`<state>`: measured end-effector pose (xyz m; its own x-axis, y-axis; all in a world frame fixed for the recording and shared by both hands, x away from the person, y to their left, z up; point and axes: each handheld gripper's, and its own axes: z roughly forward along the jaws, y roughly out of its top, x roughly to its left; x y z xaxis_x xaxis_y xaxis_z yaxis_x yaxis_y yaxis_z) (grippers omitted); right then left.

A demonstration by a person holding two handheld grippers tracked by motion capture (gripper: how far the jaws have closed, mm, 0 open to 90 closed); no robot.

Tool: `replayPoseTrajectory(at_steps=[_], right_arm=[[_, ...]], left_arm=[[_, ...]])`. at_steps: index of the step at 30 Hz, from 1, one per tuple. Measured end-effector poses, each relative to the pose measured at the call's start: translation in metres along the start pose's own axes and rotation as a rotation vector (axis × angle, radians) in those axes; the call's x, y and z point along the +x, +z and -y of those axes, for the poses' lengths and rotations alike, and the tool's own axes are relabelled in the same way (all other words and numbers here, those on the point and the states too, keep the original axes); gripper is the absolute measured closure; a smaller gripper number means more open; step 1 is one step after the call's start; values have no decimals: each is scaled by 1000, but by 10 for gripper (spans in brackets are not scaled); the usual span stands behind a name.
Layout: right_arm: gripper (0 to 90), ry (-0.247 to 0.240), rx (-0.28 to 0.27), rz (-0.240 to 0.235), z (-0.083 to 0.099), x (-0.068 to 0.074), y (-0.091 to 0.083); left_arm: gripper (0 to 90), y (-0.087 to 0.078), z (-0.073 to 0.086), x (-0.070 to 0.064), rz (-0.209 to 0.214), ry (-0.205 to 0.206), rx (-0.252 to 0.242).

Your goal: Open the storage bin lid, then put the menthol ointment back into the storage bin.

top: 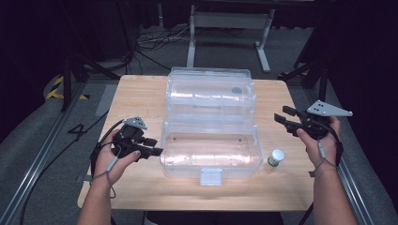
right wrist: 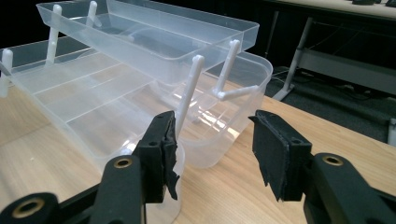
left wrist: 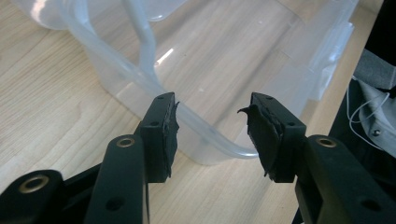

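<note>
A clear plastic toolbox (top: 210,123) stands open in the middle of the wooden table (top: 141,93), its lid folded back and an inner tray raised on white arms (right wrist: 187,95). My left gripper (top: 152,147) is open beside the box's left front corner (left wrist: 210,149), nothing between its fingers. My right gripper (top: 282,120) is open to the right of the box (right wrist: 140,79), hovering above the table and pointing at the box's right end. A small jar with a white cap (top: 276,157) stands on the table near the box's front right corner.
The box's front latch (top: 210,176) hangs over the table near the front edge. Bare wood lies left and right of the box. Beyond the table are a grey floor with cables (top: 155,40) and a white table frame (top: 230,28).
</note>
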<state>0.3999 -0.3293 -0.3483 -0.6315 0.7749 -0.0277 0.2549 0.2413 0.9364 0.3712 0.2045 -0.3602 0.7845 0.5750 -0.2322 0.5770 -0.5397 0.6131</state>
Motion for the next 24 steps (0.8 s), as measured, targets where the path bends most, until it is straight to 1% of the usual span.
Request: replayPoseTrajectory(at_steps=[1, 2, 4, 7, 9, 10, 13, 16, 21, 23, 24], right_arm=[[511, -8, 9, -2, 1, -1, -2], [519, -24, 39, 8, 3, -2, -4], [525, -23, 64, 2, 5, -4, -6], [529, -16, 78, -7, 6, -7, -8], [532, -27, 90, 7, 7, -9, -13], [532, -18, 99, 4, 6, -10, -15], [529, 3, 116, -3, 6, -11, -21], [526, 10, 125, -5, 6, -11, -23], [531, 7, 145, -31, 5, -9, -24], [530, -2, 171, -45, 5, -8, -23], [529, -6, 183, -51, 4, -7, -23]], left_arm=[[527, 0, 0, 0, -5, -4, 0], [526, -1, -1, 0, -11, -4, -2], [524, -1, -1, 0, -13, 0, -2], [522, -1, -1, 1, -20, -5, 3], [522, -2, 0, 3, -29, -13, 4], [521, -2, 1, 4, -35, -12, 7], [519, -3, 2, 6, -47, -28, 3], [516, -4, 3, 8, -55, -42, 6], [512, -6, 6, 12, -73, -63, 9], [510, -7, 7, 13, -78, -76, 7], [510, -7, 7, 14, -80, -76, 6]])
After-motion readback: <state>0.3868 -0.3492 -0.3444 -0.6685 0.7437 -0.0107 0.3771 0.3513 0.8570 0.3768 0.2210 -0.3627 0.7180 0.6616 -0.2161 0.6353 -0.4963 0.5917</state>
